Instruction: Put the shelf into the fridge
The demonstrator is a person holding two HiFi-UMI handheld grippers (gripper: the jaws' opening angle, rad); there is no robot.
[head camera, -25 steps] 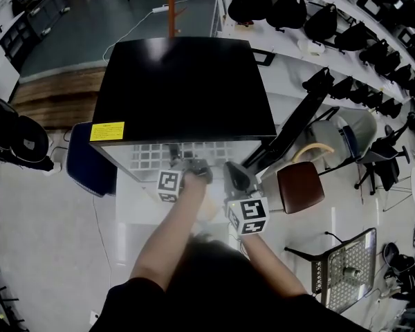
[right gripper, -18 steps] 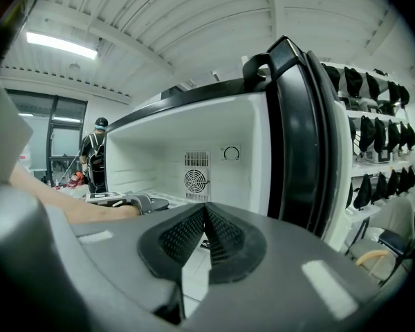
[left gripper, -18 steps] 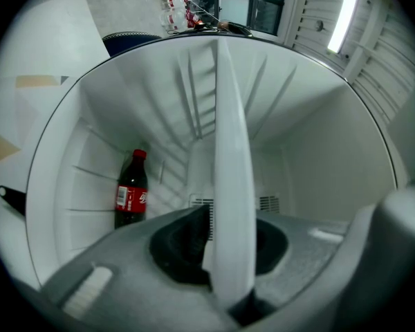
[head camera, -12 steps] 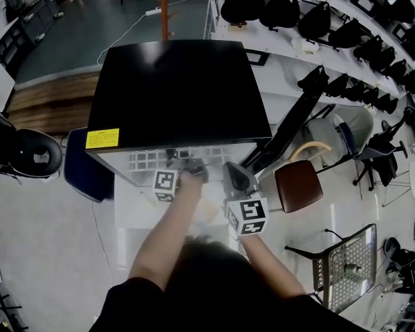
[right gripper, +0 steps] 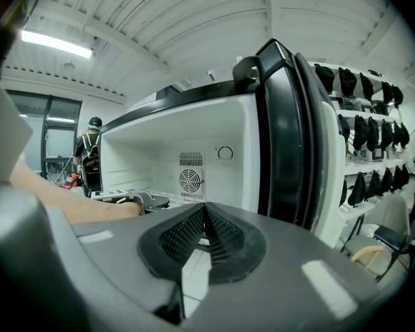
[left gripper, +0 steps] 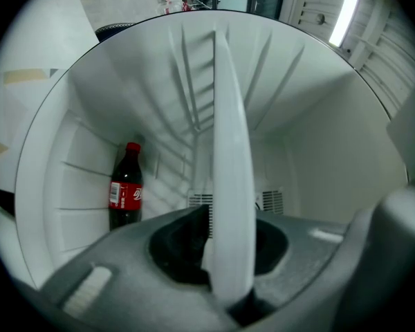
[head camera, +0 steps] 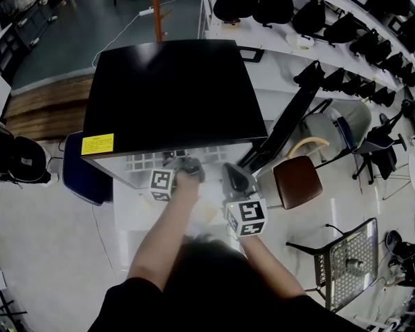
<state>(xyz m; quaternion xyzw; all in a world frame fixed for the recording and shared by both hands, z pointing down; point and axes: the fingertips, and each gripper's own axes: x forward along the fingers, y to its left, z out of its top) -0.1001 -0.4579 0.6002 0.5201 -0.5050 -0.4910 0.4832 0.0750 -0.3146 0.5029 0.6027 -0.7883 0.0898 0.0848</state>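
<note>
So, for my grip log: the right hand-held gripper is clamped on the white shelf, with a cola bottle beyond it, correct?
Wrong side: the left hand-held gripper is clamped on the white shelf, with a cola bottle beyond it. The left gripper view shows it.

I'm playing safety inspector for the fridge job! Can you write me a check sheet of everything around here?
Surface: fridge top black, one yellow sticker.
Job's things: white shelf at the open fridge's mouth.
Clutter: cola bottle inside the fridge; brown chair beside the door.
Grippers: left gripper shut on the shelf's edge; right gripper shut, empty.
Cables: white cable on the floor behind the fridge.
Surroundings: racks of black gear.
</note>
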